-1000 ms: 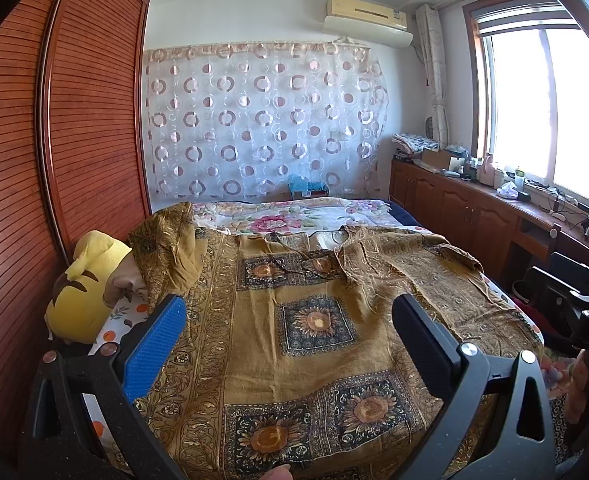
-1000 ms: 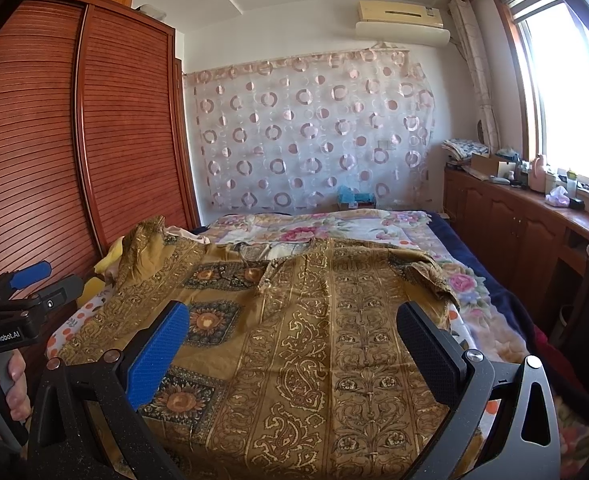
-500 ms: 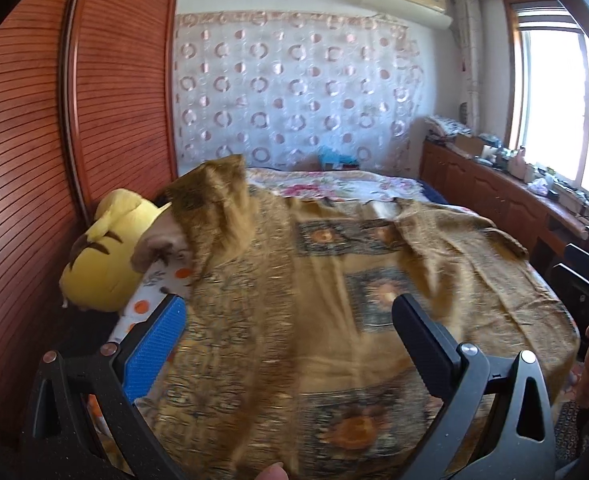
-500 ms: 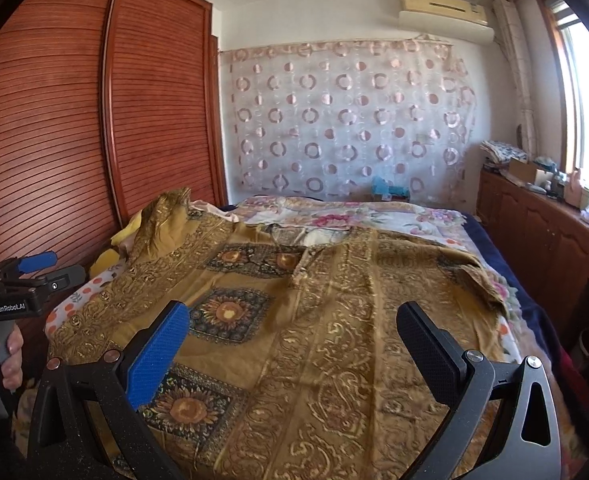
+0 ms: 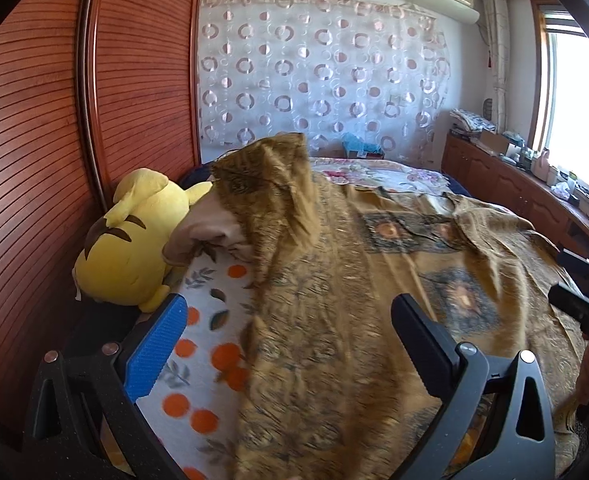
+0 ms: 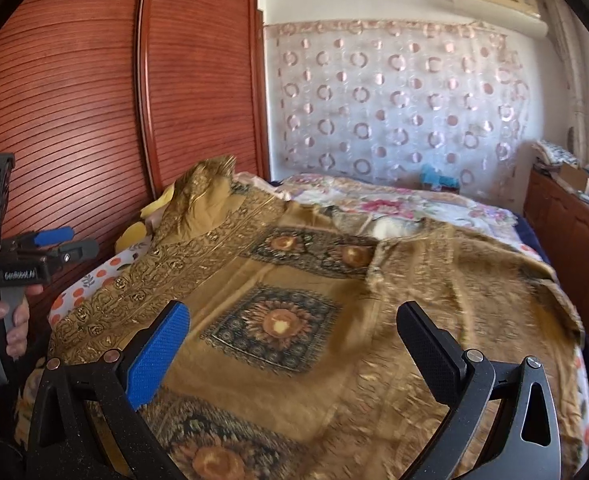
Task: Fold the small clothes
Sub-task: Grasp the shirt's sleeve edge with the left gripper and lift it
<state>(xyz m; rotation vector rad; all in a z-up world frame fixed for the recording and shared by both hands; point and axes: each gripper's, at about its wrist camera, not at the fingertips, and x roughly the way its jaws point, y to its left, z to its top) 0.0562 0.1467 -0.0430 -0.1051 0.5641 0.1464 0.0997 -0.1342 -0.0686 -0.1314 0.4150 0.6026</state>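
A large mustard-gold patterned garment (image 5: 374,280) lies spread flat over the bed; it also fills the right wrist view (image 6: 294,312). Its far left sleeve (image 5: 270,184) bunches up over a pillow. My left gripper (image 5: 290,332) is open and empty above the garment's left edge. My right gripper (image 6: 294,340) is open and empty above the garment's middle, over a square flower motif. The left gripper also shows at the left edge of the right wrist view (image 6: 54,244).
A yellow plush toy (image 5: 134,240) lies at the bed's left edge against the red-brown slatted wardrobe (image 5: 54,120). An orange-printed sheet (image 5: 198,344) shows beside the garment. Low wooden cabinets (image 5: 514,184) run under the window at the right.
Both grippers have swung to the left and moved closer to the bed. The left one now looks at the garment's left edge and the plush toy. The garment has not moved.
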